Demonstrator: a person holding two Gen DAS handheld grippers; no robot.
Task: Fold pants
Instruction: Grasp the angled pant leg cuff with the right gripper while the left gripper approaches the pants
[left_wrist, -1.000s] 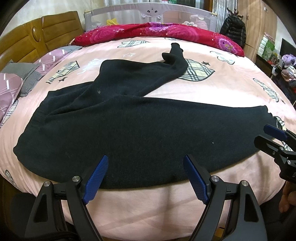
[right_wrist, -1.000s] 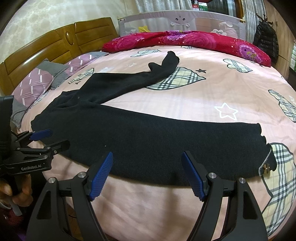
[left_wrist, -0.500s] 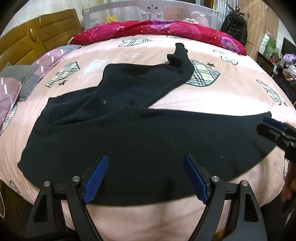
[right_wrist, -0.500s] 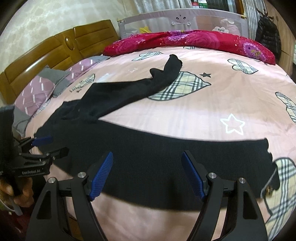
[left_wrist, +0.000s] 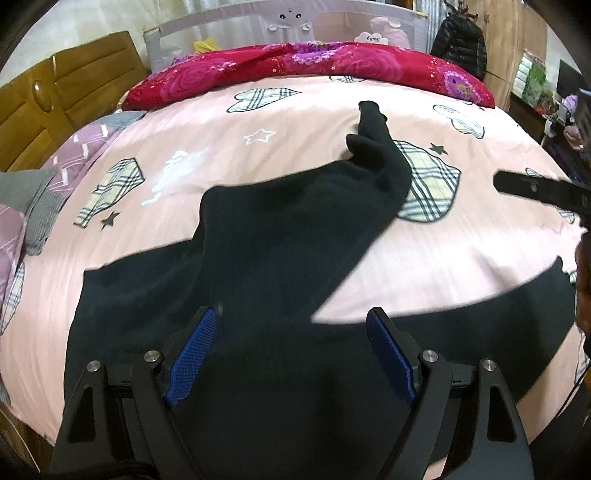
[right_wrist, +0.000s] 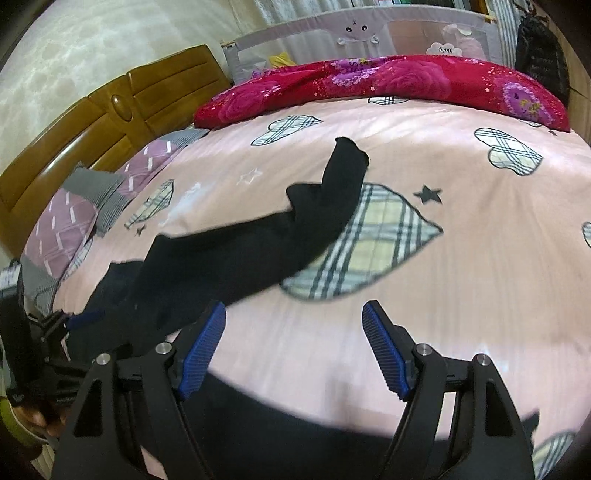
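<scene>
Black pants (left_wrist: 266, 266) lie spread on a pink bedsheet (left_wrist: 288, 122). One leg runs along the near edge; the other angles away toward the red quilt, its cuff at the far middle (left_wrist: 369, 110). My left gripper (left_wrist: 291, 350) is open over the seat of the pants, holding nothing. My right gripper (right_wrist: 295, 350) is open above the sheet between the two legs, with the near leg (right_wrist: 314, 443) under its base and the far leg (right_wrist: 258, 240) ahead. The right gripper's body shows at the right of the left wrist view (left_wrist: 535, 192).
A red floral quilt (left_wrist: 314, 62) lies along the far side before a grey bed rail (left_wrist: 295, 22). Pillows (left_wrist: 33, 206) and a wooden headboard (left_wrist: 44, 110) are at left. A black jacket (left_wrist: 460, 44) and shelves stand at the far right.
Both grippers have moved forward and up over the bed. The pants now lie lower and closer in both views. Both stay open and empty.
</scene>
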